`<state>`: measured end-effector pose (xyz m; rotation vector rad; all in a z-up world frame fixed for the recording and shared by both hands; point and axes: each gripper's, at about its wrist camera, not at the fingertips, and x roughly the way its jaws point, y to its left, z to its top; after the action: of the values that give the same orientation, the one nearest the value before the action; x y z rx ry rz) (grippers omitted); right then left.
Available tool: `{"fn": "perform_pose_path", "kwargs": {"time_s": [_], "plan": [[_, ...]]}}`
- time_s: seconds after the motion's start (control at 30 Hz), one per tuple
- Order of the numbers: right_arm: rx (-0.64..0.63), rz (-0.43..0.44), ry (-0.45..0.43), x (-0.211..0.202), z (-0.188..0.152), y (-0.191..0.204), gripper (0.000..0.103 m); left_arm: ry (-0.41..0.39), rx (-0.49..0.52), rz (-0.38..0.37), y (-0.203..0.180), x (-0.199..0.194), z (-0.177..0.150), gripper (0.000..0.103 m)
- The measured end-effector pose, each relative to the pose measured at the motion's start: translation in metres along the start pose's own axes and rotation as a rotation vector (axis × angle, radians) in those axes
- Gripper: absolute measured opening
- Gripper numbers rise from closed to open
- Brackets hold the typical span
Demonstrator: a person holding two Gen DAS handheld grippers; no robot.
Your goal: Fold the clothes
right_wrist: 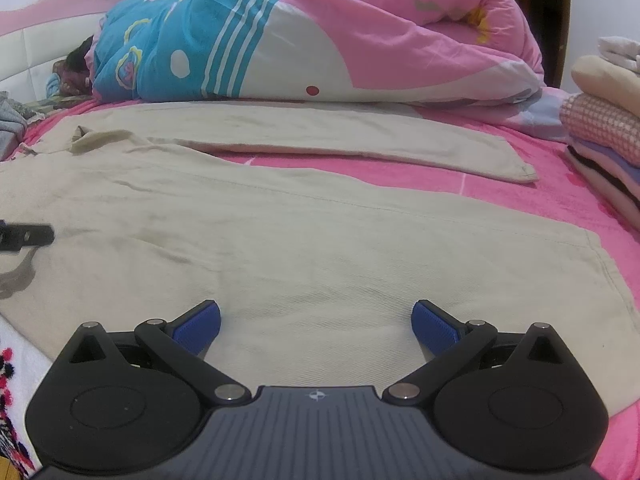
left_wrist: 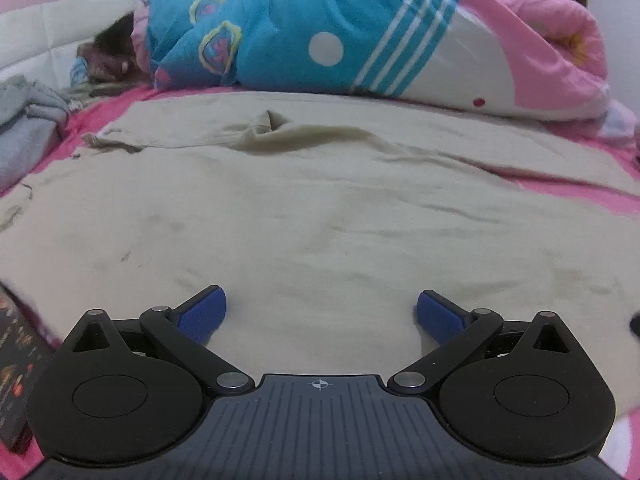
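Beige trousers (right_wrist: 280, 216) spread flat on the pink bed (right_wrist: 560, 184) — both grippers over the near edge.

Left gripper (left_wrist: 320, 312) and right gripper (right_wrist: 316, 320) have jaws spread wide, holding nothing; the trousers' waist runs out of the right view — folded stack (right_wrist: 604, 148) is cropped.

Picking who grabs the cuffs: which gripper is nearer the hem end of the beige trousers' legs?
Right. The right gripper hovers over the near leg of the beige trousers, hem just to its right. The left gripper is over the waist-side fabric, no hem in view.
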<state>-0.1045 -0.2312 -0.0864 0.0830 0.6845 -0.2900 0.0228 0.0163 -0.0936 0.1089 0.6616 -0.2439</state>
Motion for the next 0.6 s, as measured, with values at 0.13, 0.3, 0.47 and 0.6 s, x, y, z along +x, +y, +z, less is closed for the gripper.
{"fn": "perform_pose_path", "kwargs": {"time_s": [0.13, 0.3, 0.47, 0.6], "plan": [[-0.003, 0.000, 0.006, 0.000, 0.001, 0.000, 0.103, -0.009, 0.008, -0.007, 0.000, -0.008, -0.009, 0.103], [-0.003, -0.003, 0.009, 0.000, 0.002, 0.001, 0.103, 0.006, -0.002, -0.023, 0.004, -0.012, -0.013, 0.103], [-0.004, -0.005, 0.009, 0.000, 0.002, 0.002, 0.103, 0.012, -0.005, -0.027, 0.004, -0.016, -0.017, 0.103], [-0.005, -0.005, 0.009, 0.001, 0.002, 0.001, 0.103, 0.014, -0.011, -0.034, 0.006, -0.018, -0.020, 0.103]]}}
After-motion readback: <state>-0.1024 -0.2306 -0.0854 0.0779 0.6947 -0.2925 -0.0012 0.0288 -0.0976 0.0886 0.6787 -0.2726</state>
